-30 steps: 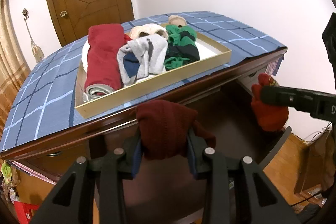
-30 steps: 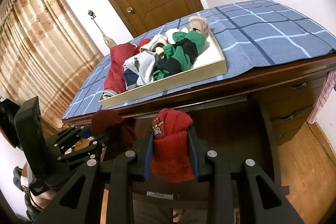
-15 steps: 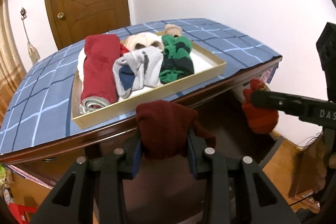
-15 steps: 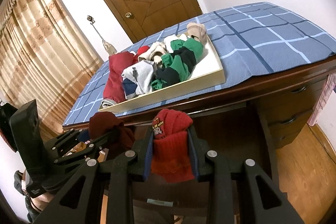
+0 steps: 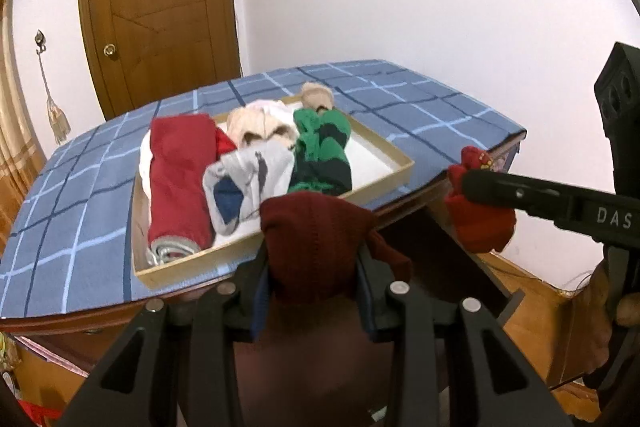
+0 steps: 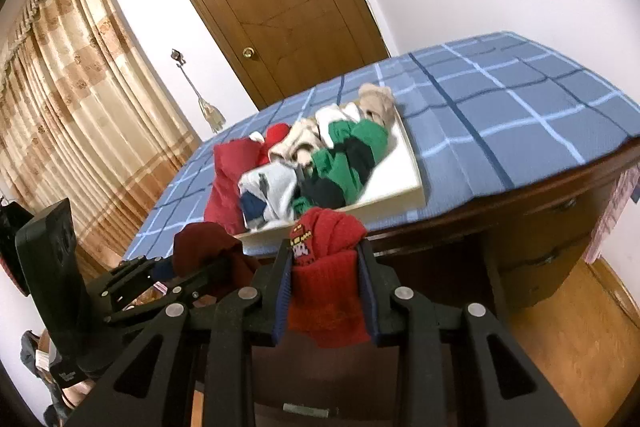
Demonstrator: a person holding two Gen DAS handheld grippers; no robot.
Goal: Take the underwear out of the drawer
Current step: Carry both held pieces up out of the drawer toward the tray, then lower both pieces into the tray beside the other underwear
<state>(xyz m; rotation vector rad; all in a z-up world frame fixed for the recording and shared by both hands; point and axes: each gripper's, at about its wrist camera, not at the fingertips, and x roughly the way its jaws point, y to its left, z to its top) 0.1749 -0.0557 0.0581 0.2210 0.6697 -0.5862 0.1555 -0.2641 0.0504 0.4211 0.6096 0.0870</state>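
The left hand-held gripper (image 5: 316,267) clamps a maroon underwear bundle (image 5: 316,239) between its pads, above the open drawer (image 5: 460,267). At its 3 o'clock, the right hand-held gripper (image 6: 324,291) pinches a bright red bundle (image 6: 326,279). The tray (image 5: 360,189) sits on the tabletop (image 5: 80,227) at 12 o'clock.

The far right half of the worktop (image 6: 520,115) is left bare, and room is left in the tray (image 5: 394,169) along its right side; the tray's left and middle are filled by piled clothes (image 5: 256,167)
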